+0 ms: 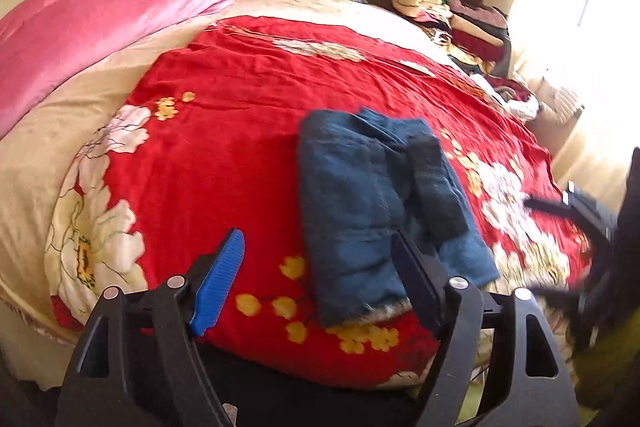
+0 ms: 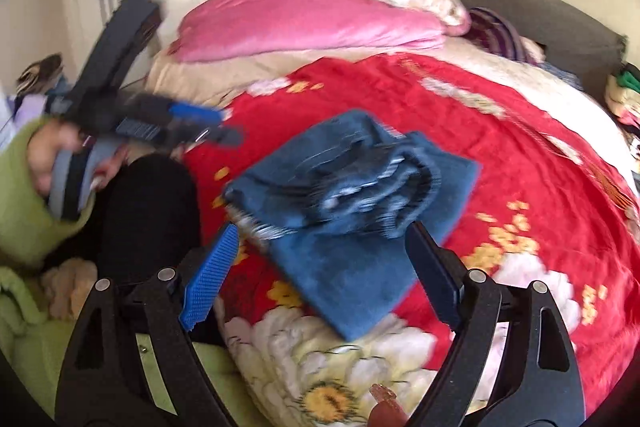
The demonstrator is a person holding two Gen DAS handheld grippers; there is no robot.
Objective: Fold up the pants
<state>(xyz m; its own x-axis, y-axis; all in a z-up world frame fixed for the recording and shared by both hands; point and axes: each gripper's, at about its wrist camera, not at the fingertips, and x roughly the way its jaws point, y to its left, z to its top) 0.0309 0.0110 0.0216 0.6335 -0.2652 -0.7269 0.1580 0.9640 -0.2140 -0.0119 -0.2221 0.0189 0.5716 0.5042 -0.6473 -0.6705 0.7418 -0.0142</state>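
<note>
The pants point(image 1: 360, 195) are thick, matt blue cloth with a fuzzy nap. Beneath them the red bedspread point(image 1: 240, 131) is plush, faintly sheeny fleece. Each tool, left point(image 1: 320, 283) and right point(image 2: 324, 271), has matt black plastic, one ribbed blue pad and shiny metal pins.

From my right wrist feed, the folded pants point(image 2: 352, 211) are motion-smeared, so I cannot read their layers, and the left gripper point(image 2: 208, 125) is blurred too badly to judge its jaw gap. In my left wrist feed, the right gripper point(image 1: 560, 205) is blurred and cut by the frame edge. The clothes pile point(image 1: 456, 15) is too small to itemise.
</note>
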